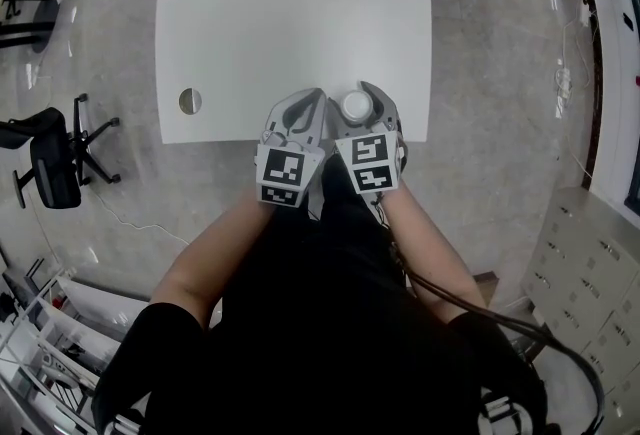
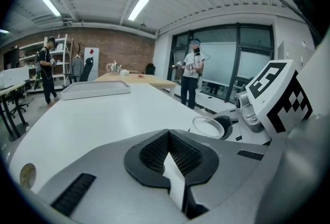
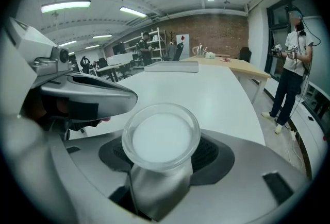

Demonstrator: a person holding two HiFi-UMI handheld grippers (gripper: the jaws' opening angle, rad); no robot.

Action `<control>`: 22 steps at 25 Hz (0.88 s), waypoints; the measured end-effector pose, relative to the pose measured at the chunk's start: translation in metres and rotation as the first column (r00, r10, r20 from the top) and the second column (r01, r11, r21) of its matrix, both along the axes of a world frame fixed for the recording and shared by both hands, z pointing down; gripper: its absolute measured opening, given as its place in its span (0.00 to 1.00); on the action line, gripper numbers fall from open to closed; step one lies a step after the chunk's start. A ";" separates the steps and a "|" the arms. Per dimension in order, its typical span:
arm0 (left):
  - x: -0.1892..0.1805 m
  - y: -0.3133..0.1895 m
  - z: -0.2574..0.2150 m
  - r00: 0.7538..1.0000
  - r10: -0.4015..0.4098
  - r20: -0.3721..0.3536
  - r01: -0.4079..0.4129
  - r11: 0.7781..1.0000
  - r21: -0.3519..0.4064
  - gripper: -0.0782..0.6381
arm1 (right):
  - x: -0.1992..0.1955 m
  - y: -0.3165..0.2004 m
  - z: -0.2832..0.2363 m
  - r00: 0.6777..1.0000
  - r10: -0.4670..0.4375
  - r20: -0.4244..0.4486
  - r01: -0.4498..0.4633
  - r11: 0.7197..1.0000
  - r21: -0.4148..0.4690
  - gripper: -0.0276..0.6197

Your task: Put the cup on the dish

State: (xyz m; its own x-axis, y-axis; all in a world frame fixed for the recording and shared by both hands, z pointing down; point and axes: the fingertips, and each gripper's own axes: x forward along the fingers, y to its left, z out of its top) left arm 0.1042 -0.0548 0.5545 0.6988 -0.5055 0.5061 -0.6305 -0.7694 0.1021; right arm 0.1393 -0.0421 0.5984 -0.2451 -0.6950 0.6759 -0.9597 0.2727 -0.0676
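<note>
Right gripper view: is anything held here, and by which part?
The cup has its lower body between the jaws of the right gripper, below the rim. Whether the pads press on it cannot be told.

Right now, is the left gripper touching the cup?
Apart. Head view: the cup sits between the jaws of the right gripper, one jaw separating it from the left gripper.
</note>
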 end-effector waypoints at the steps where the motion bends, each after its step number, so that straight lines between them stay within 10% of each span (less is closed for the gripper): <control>1: 0.000 0.000 0.000 1.000 -0.002 0.000 0.002 1.000 0.001 0.12 | 0.000 0.000 0.000 1.000 -0.003 -0.002 0.003 1.000 0.003 0.41; 22: -0.003 0.007 -0.073 0.996 -0.060 -0.061 0.066 0.993 0.101 0.12 | 0.006 0.018 -0.088 0.999 -0.034 0.031 0.031 0.996 0.080 0.41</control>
